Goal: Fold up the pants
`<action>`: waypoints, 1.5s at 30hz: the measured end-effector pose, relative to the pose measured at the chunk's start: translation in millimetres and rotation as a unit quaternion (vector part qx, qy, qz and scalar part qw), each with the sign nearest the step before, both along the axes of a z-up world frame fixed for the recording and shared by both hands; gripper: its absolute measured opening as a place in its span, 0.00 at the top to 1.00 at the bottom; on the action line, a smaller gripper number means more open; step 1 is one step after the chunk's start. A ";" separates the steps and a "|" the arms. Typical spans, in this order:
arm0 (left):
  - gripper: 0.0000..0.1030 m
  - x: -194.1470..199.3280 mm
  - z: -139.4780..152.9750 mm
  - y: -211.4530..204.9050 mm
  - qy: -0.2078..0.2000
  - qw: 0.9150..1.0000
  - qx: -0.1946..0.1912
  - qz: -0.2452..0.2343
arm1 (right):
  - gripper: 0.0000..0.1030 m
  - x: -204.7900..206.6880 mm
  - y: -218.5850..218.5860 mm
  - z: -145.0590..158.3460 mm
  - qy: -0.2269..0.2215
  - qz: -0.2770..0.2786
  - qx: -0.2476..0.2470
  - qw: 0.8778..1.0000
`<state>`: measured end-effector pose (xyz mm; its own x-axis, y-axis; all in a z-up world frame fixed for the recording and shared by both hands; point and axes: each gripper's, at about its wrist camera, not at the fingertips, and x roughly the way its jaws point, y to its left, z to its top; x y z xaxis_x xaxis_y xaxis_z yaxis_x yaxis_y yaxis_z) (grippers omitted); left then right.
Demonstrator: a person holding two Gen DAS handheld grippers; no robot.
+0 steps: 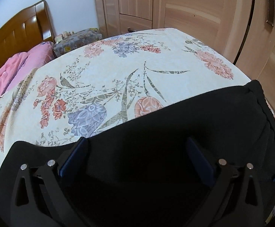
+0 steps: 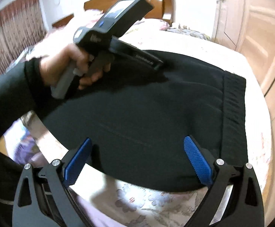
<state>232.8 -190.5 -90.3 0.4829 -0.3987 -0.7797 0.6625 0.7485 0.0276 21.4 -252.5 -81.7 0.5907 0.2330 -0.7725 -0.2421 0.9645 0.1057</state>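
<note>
Black pants (image 2: pixel 147 109) lie flat on the floral bedsheet (image 2: pixel 148 202), their ribbed waistband (image 2: pixel 233 102) at the right. My right gripper (image 2: pixel 137 143) hovers open over the pants' near edge, blue pads (image 2: pixel 198 160) wide apart with nothing between them. In the left wrist view the pants (image 1: pixel 175 117) fill the lower half. My left gripper (image 1: pixel 137 143) is open low over the cloth, nothing pinched. The right wrist view also shows the left gripper's body (image 2: pixel 118 30) held by a hand (image 2: pixel 65 64) over the far side of the pants; its fingertips are hidden there.
The floral bedsheet (image 1: pixel 118 71) stretches beyond the pants. A pink quilt (image 1: pixel 11 71) lies at the left by the wooden headboard (image 1: pixel 18 30). A cluttered bedside stand (image 1: pixel 77 39) and wooden wardrobe doors (image 1: pixel 175 9) stand behind the bed.
</note>
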 end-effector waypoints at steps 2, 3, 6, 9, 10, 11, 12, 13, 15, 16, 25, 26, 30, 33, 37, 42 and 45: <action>0.01 0.0 0.0 -0.4 -0.002 1.000 0.001 0.002 | 0.06 -6.6 0.4 -2.8 -0.014 0.012 -0.020 1.000; 0.01 0.7 0.0 0.1 -0.003 1.000 0.001 0.002 | 0.04 -15.5 4.1 -2.6 -0.017 0.015 -0.029 0.999; 0.01 -1.1 1.2 0.4 -0.007 1.000 0.001 0.004 | 0.04 -15.9 11.8 1.0 -0.017 0.009 -0.034 0.999; 0.02 -13.7 14.1 10.7 -0.022 0.999 0.016 0.046 | 0.04 -18.3 8.7 2.7 -0.011 0.016 -0.021 1.000; 0.02 -25.2 25.3 24.6 -0.026 0.998 -0.006 0.052 | 0.04 -18.5 7.8 3.4 -0.010 0.018 -0.017 1.000; 0.02 -36.0 34.4 38.9 -0.031 0.998 -0.031 0.053 | 0.04 -18.4 7.0 3.7 -0.011 0.018 -0.013 1.000; 0.02 -47.1 42.4 56.1 -0.037 0.996 -0.054 0.057 | 0.04 -18.4 6.6 4.2 -0.013 0.015 -0.011 1.000; 0.02 -58.4 48.1 80.4 -0.044 0.994 -0.071 0.077 | 0.04 -18.1 7.2 4.4 -0.013 0.013 -0.012 1.000; 0.02 -71.4 47.2 126.7 -0.030 0.988 -0.089 0.124 | 0.04 -17.9 12.1 9.2 -0.004 0.002 -0.033 0.999; 0.02 -75.6 44.5 143.7 -0.021 0.986 -0.094 0.137 | 0.04 -17.4 15.9 12.3 -0.001 -0.007 -0.043 0.999; 0.02 -98.1 -10.9 283.5 0.016 0.961 -0.113 0.251 | 0.04 33.4 106.9 42.7 -0.047 0.039 -0.035 0.997; 0.02 -103.9 -11.3 287.0 -0.001 0.963 -0.119 0.240 | 0.04 45.6 123.8 41.2 -0.046 0.049 -0.037 0.997; 0.02 -119.0 -7.1 290.7 -0.024 0.970 -0.075 0.229 | 0.04 91.2 157.0 27.4 -0.014 0.040 -0.049 0.998; 0.02 -118.9 16.3 322.7 -0.056 0.962 -0.118 0.238 | 0.04 115.3 168.1 28.9 -0.003 0.028 -0.024 0.999; 0.02 -52.4 37.6 379.8 -0.084 0.938 -0.085 0.326 | 0.04 161.1 208.8 44.6 -0.030 0.045 -0.020 0.998; 0.02 33.1 4.4 402.5 -0.050 0.934 0.021 0.354 | 0.04 211.0 256.7 35.9 -0.018 0.088 -0.013 0.996; 0.02 34.8 -2.2 418.5 -0.028 0.934 -0.023 0.355 | 0.04 220.1 265.5 8.6 0.010 0.120 -0.042 0.992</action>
